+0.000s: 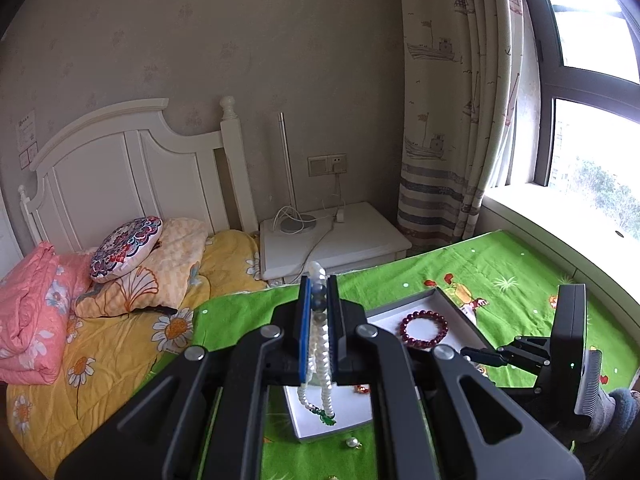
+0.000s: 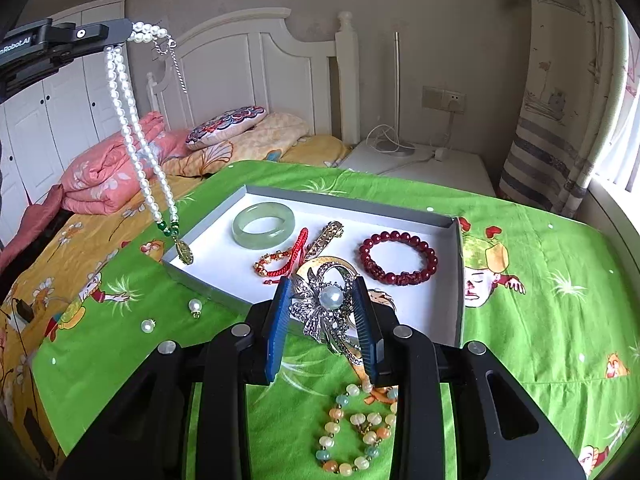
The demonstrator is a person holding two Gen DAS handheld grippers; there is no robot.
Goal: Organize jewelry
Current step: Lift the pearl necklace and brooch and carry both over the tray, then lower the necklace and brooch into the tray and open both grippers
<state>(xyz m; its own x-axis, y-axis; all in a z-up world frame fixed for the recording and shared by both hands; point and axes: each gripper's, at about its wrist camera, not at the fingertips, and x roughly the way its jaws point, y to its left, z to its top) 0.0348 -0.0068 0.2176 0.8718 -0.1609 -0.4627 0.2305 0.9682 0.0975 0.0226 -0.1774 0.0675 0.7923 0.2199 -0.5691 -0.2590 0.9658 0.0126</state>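
My left gripper (image 1: 320, 284) is shut on a white pearl necklace (image 1: 320, 360), which hangs down between its fingers. In the right wrist view the same pearl necklace (image 2: 136, 136) dangles from the left gripper (image 2: 116, 32) at upper left, its green pendant over the near-left corner of the grey tray (image 2: 458, 280). My right gripper (image 2: 324, 300) is shut on a silver flower brooch (image 2: 330, 300) with a pearl centre, held above the tray's near edge. Inside the tray lie a pale green bangle (image 2: 264, 224), a red cord bracelet (image 2: 280, 260), a gold clip (image 2: 326, 238) and a dark red bead bracelet (image 2: 398, 258).
A pastel bead bracelet (image 2: 356, 428) lies on the green cloth (image 2: 540, 320) under my right gripper. Two loose pearl pieces (image 2: 195, 306) sit left of the tray. Bed with pink quilt (image 2: 108, 168) at left, white nightstand (image 2: 420, 160) behind, window at right.
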